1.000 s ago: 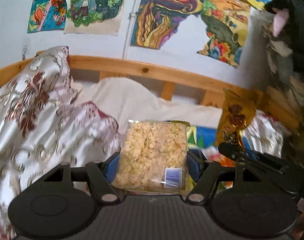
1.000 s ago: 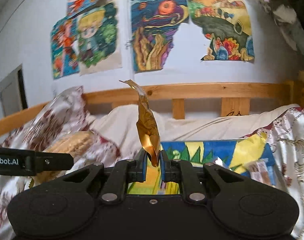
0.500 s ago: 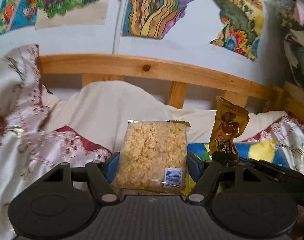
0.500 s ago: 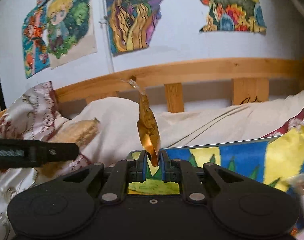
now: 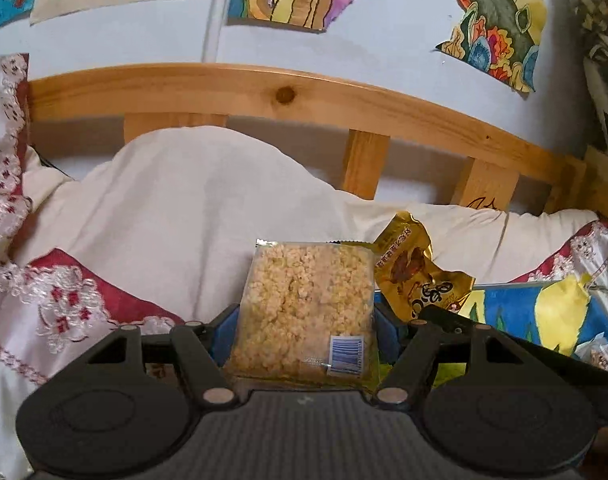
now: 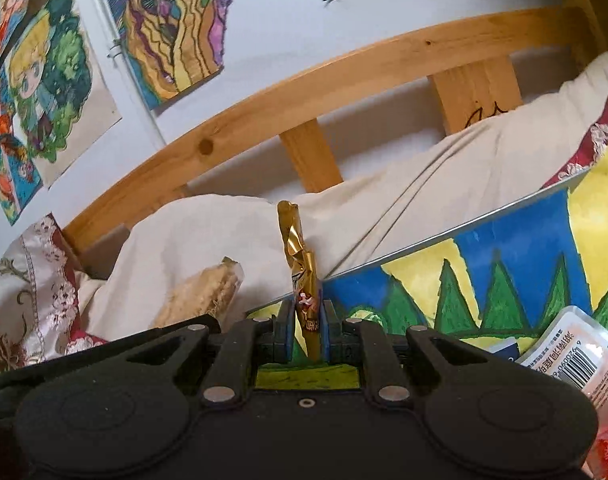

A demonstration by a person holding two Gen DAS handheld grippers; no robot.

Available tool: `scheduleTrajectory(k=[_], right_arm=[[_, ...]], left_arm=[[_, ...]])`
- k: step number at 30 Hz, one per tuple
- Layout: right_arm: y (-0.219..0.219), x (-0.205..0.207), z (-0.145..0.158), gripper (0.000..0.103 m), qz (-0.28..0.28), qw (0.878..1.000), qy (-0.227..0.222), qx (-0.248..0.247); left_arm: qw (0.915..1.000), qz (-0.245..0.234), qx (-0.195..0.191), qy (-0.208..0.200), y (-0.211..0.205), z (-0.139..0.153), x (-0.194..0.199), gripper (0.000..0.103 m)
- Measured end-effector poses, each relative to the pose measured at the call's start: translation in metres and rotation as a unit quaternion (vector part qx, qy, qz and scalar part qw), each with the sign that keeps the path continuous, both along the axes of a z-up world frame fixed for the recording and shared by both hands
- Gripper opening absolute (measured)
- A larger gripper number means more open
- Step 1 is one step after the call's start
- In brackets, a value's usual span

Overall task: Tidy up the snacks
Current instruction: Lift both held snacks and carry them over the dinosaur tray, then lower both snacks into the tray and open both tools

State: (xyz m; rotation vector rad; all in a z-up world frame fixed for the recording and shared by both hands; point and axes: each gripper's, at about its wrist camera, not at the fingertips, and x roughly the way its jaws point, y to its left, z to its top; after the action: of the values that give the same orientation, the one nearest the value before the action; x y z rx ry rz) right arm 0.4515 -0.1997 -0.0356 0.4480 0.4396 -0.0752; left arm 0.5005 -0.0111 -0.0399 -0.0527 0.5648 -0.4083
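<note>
My left gripper [image 5: 305, 320] is shut on a clear packet of puffed rice cake [image 5: 304, 308], held upright by its two sides. My right gripper [image 6: 307, 330] is shut on the lower end of a thin gold foil snack packet [image 6: 302, 276], which stands up between the blue pads. The left wrist view shows that same gold packet [image 5: 417, 276] just right of the rice cake, with the right gripper's black body under it. In the right wrist view the rice cake packet [image 6: 202, 298] shows edge-on at lower left. Both grippers hover over a painted blue, yellow and green board [image 6: 483, 280] on the bed.
A wooden headboard [image 5: 304, 96] runs behind a cream pillow [image 5: 176, 216]. An embroidered satin bedspread [image 5: 44, 304] lies at left and right. More wrapped snacks [image 6: 571, 360] lie on the board at lower right. Drawings hang on the wall [image 6: 176, 36].
Both grippers have moved forward and lower toward the headboard and the painted board, each still gripping its packet. The right one has rolled, so the headboard now slants. The gold packet sits closer to the rice cake.
</note>
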Motion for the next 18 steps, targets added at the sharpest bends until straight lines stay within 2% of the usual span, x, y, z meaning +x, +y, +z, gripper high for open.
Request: scheduleTrajectory(k=[3,11,15,18], right_arm=[[-0.002,-0.007,0.001,0.013,-0.016,1.0,-0.001,0.004],[-0.006,-0.019,-0.01,0.018,-0.054,0.997,0.017,0.046],[-0.008,-0.019,-0.016,0.02,-0.072,0.994,0.043,0.069],[-0.01,-0.02,-0.017,0.026,-0.094,0.991,0.049,0.082]], left_arm=[[0.9999,-0.013,-0.002,-0.011,-0.003,-0.002,-0.003,0.072],[0.9992,-0.039,0.003,-0.002,-0.011,-0.009,0.004,0.072],[0.999,-0.041,0.014,0.004,-0.015,-0.012,0.008,0.072],[0.999,-0.041,0.011,0.011,-0.014,-0.015,0.009,0.073]])
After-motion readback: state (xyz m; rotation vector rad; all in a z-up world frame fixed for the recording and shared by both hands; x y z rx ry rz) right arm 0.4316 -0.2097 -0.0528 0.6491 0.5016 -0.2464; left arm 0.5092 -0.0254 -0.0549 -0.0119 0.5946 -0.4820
